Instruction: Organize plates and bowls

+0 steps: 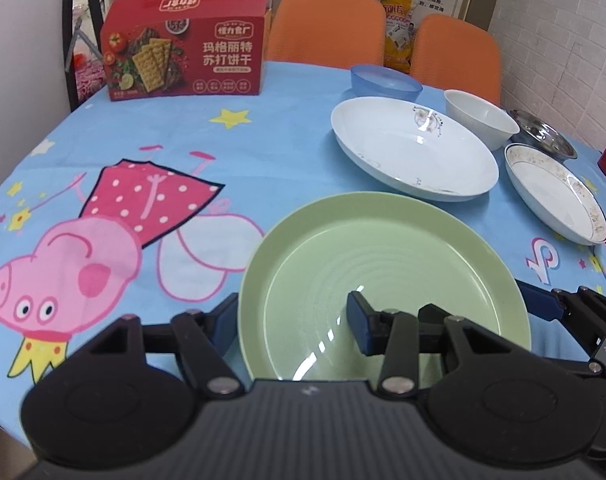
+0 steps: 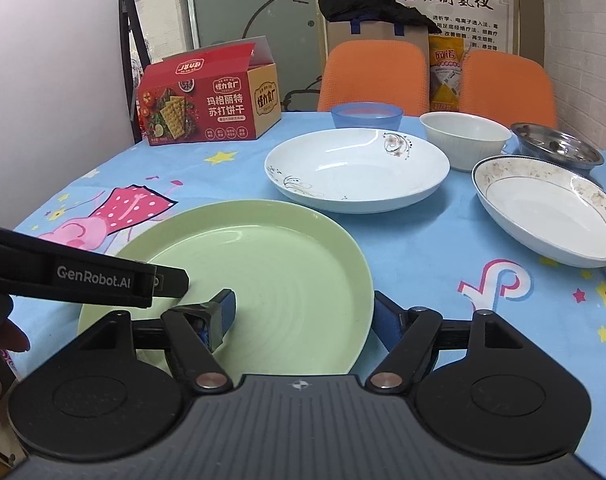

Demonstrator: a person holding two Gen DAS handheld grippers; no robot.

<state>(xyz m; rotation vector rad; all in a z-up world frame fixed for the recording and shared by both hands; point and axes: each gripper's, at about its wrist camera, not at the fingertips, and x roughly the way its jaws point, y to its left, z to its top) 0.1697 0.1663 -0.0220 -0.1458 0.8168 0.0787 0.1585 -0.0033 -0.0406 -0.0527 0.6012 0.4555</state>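
Both grippers straddle the green plate (image 1: 387, 276) rim, jaws spread, not clamped: left gripper (image 1: 293, 322) at its 8 o'clock edge, right gripper (image 2: 305, 314) at 4 o'clock. Plate flat on tablecloth (image 1: 263, 152). White floral plate (image 2: 357, 168) at 12 o'clock, gold-rimmed plate (image 2: 551, 212) at 2, white bowl (image 2: 465, 138) behind them.

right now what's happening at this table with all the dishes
A person has both grippers at the green plate, the left gripper straddling its left rim and the right gripper its right rim, both open. The big white plate, rimmed plate and three bowls sit untouched behind.
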